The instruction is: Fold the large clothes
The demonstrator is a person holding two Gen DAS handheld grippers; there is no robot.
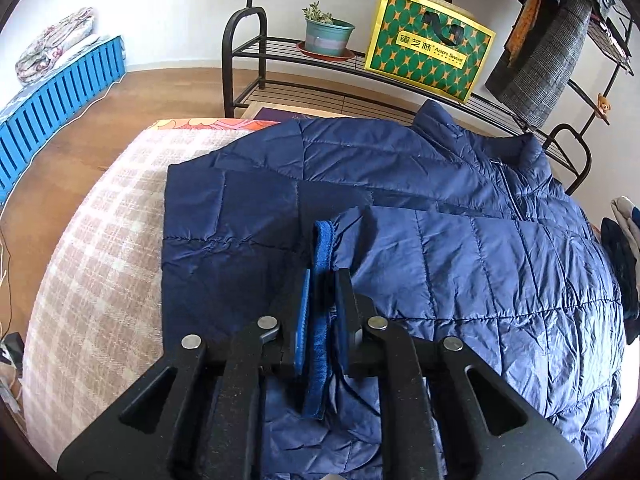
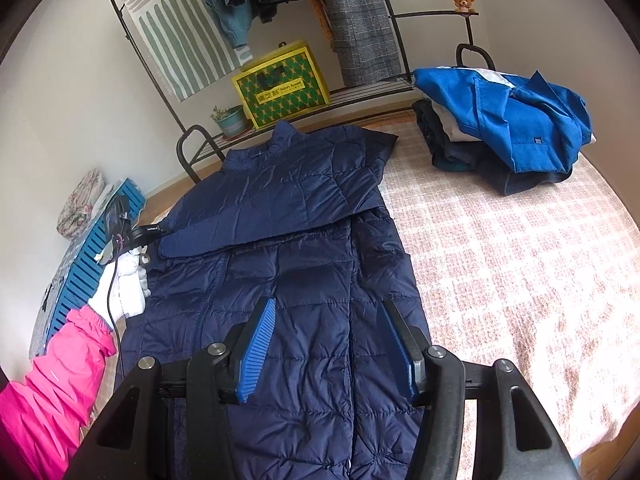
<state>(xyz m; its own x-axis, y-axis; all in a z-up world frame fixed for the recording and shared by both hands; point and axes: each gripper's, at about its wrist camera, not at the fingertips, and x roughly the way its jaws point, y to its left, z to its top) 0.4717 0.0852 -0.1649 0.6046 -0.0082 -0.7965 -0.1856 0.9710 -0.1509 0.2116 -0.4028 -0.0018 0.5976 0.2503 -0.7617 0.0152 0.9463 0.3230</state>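
Observation:
A navy quilted puffer jacket [image 1: 460, 240] lies front-up on a plaid-covered bed [image 1: 100, 240], collar toward the rack. My left gripper [image 1: 322, 276] is shut on the blue ribbed sleeve cuff [image 1: 320, 248], held over the jacket's body. In the right wrist view the jacket [image 2: 300, 240] runs lengthwise, with one sleeve folded across its chest. My right gripper [image 2: 328, 312] is open and empty, just above the jacket's lower front. The left gripper shows there at the jacket's left edge [image 2: 144, 234], held by a white-gloved hand [image 2: 128, 280].
A stack of folded clothes [image 2: 500, 128] topped by a bright blue garment sits on the bed's far right. A black metal rack [image 1: 248, 40] holds a potted plant [image 1: 326, 34], a green-yellow bag [image 1: 428, 44] and hanging coats. A blue slatted crate [image 1: 56, 96] stands left.

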